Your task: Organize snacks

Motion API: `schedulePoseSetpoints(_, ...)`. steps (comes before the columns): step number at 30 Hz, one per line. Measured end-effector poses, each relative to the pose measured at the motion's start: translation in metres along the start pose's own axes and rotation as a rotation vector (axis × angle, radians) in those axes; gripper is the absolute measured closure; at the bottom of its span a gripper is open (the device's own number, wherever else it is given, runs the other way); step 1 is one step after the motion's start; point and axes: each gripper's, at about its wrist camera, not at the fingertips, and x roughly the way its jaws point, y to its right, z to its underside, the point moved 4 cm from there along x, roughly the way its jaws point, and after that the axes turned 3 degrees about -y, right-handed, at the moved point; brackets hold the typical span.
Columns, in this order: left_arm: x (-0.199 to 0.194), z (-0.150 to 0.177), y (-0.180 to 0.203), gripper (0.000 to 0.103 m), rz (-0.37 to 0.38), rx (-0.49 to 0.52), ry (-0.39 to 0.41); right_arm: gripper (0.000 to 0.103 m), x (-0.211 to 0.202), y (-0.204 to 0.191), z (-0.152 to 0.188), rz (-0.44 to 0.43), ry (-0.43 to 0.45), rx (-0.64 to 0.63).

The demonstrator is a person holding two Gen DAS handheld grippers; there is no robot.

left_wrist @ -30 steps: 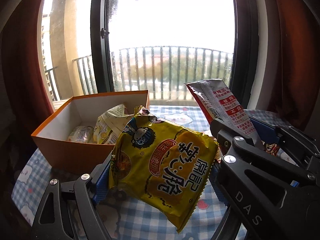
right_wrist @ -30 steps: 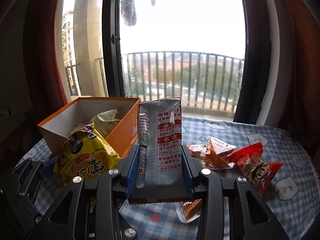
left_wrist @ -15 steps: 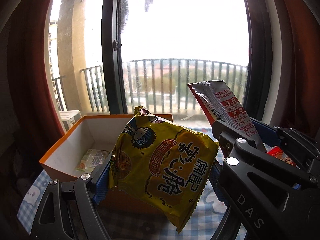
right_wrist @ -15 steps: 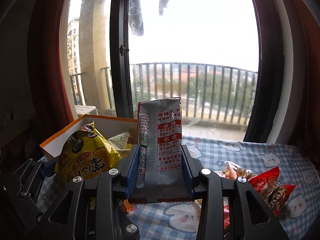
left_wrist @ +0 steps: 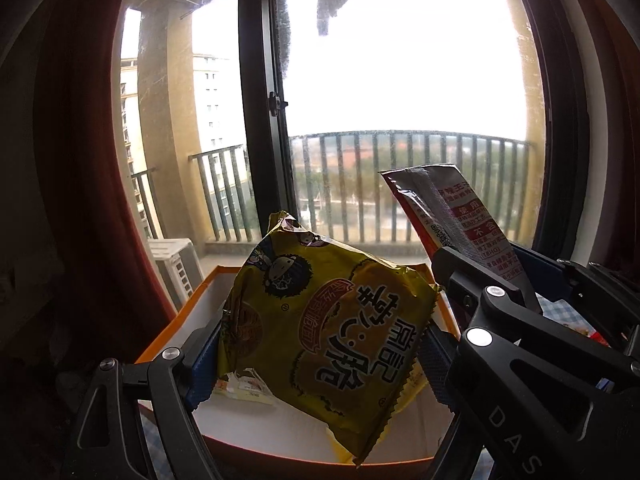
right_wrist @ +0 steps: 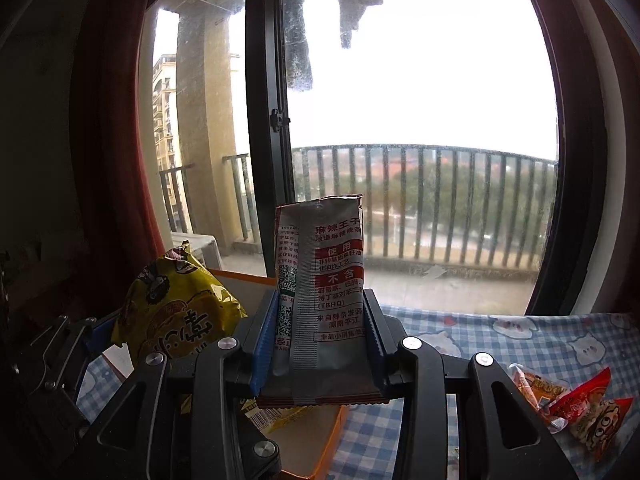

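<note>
My left gripper (left_wrist: pixel 320 344) is shut on a yellow snack bag (left_wrist: pixel 320 320) and holds it above the open orange box (left_wrist: pixel 188 312), whose white inside shows a small packet (left_wrist: pixel 244 390). My right gripper (right_wrist: pixel 320 332) is shut on a silver and red snack pouch (right_wrist: pixel 324 280), held upright over the box's right wall (right_wrist: pixel 332 440). The pouch also shows in the left wrist view (left_wrist: pixel 452 216), and the yellow bag in the right wrist view (right_wrist: pixel 176 304).
Several loose red and orange snack packets (right_wrist: pixel 568 400) lie on the blue checked tablecloth (right_wrist: pixel 500 340) at the right. A window with a dark frame (right_wrist: pixel 268 120) and balcony railing is behind. Dark red curtains (left_wrist: pixel 80 200) hang at both sides.
Both grippers have risen and moved forward over the orange box, each still holding its snack. The box now lies beneath the grippers.
</note>
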Motion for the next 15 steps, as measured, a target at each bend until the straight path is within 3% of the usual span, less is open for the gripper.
schedulePoseSetpoints(9, 0.055, 0.011, -0.041, 0.015, -0.094, -0.063, -0.102, 0.060, 0.064, -0.039, 0.000, -0.086, -0.116, -0.014)
schedulePoseSetpoints(15, 0.084, 0.031, -0.057, 0.010, -0.070, -0.104, -0.249, 0.060, 0.087, -0.055, 0.014, -0.093, -0.193, -0.019)
